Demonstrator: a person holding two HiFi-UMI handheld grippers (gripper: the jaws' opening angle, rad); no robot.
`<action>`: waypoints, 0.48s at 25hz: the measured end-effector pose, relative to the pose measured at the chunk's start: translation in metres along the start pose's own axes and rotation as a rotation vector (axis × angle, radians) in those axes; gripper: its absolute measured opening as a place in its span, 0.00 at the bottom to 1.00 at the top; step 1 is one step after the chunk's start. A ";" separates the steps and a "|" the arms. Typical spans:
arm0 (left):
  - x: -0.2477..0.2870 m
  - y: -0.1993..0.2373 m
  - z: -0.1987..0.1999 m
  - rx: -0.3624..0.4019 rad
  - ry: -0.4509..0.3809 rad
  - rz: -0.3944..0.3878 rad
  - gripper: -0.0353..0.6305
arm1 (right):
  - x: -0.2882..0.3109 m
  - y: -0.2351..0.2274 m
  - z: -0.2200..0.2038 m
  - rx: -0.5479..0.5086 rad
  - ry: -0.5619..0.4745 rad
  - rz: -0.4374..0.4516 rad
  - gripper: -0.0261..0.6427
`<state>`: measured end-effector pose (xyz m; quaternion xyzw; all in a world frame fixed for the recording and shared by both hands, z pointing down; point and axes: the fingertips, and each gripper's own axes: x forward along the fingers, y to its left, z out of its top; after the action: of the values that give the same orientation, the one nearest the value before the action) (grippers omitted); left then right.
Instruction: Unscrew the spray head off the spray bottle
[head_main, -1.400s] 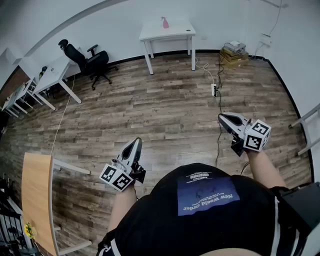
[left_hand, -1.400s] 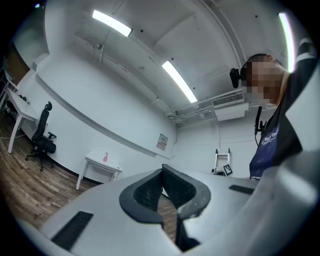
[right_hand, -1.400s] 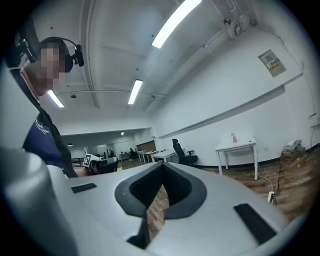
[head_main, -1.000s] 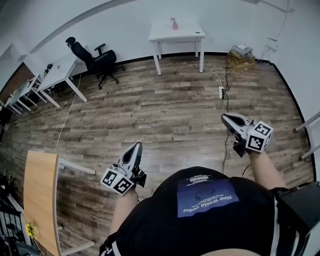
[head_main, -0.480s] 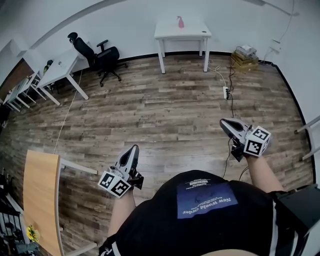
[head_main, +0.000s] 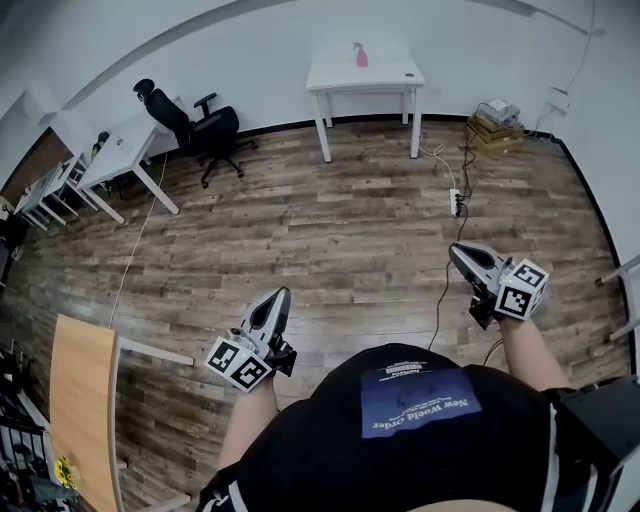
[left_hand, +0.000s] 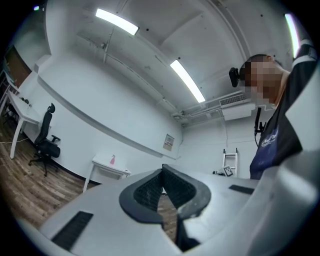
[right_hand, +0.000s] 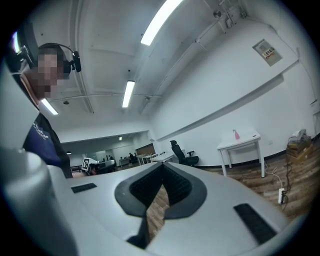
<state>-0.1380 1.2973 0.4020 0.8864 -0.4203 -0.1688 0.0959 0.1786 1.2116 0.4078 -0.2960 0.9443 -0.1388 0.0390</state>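
Wood-plank floor (head_main: 330, 230), white rectangular table (head_main: 392, 76), slim pink spray bottle (head_main: 360, 55) atop

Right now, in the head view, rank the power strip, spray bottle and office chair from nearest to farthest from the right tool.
1. Power strip, floor, just ahead of the right tool.
2. Spray bottle, on the far table.
3. Office chair, far left.

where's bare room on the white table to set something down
The white table is free in front of and either side of the pink spray bottle, which stands near its back edge. Crowded: the left side, with the office chair and desks.
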 end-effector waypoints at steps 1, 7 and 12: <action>0.016 -0.002 -0.002 0.008 -0.002 -0.003 0.04 | -0.001 -0.012 0.006 -0.008 0.001 0.007 0.03; 0.107 -0.015 -0.015 -0.001 -0.019 -0.029 0.04 | -0.011 -0.087 0.039 -0.047 0.004 0.023 0.03; 0.160 -0.019 -0.031 -0.016 0.004 -0.051 0.04 | -0.011 -0.128 0.049 -0.062 0.019 0.030 0.03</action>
<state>-0.0182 1.1859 0.3892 0.8963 -0.3962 -0.1728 0.0995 0.2656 1.1056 0.3973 -0.2816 0.9527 -0.1117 0.0231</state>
